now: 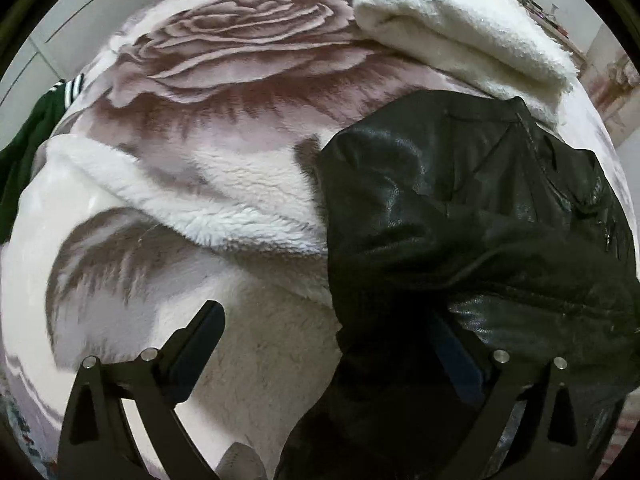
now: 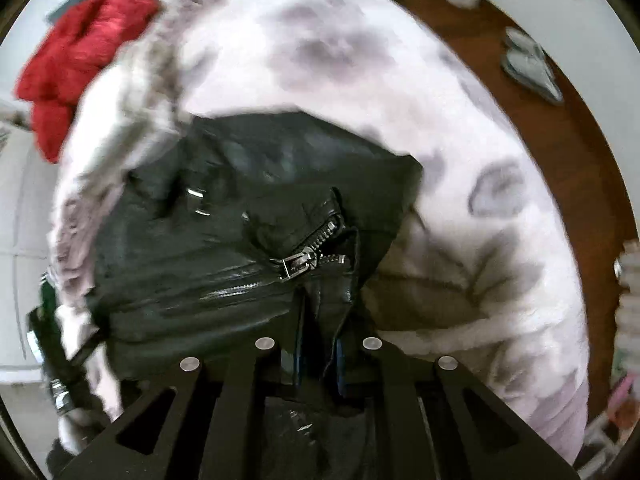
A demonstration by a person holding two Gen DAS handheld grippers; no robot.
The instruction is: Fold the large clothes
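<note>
- While clamped on a fold of the black leather jacket just below its zipper: right tongs, jaws nearly together with leather pinched between them, pointing steeply down.
- Spread wide over the jacket's edge: left tongs, one finger above bare blanket, the other lost against the dark leather; nothing visibly gripped.
- Lying crumpled on a bed under a rose-print fleece blanket: the jacket, glossy and creased, filling the lower right of the left wrist view and the centre of the right wrist view.
- Partly open at the zipper, metal teeth and slider showing.
- Resting beyond the jacket, touching its far edge: a folded white fluffy blanket.
- Heaped at the far end of the bed: a red garment.
- Hanging off the bed's left side: a dark green garment with white-striped trim.
- Beside the bed in the right wrist view: brown floor with a pair of grey slippers.
- Blurred throughout: right wrist view.
</note>
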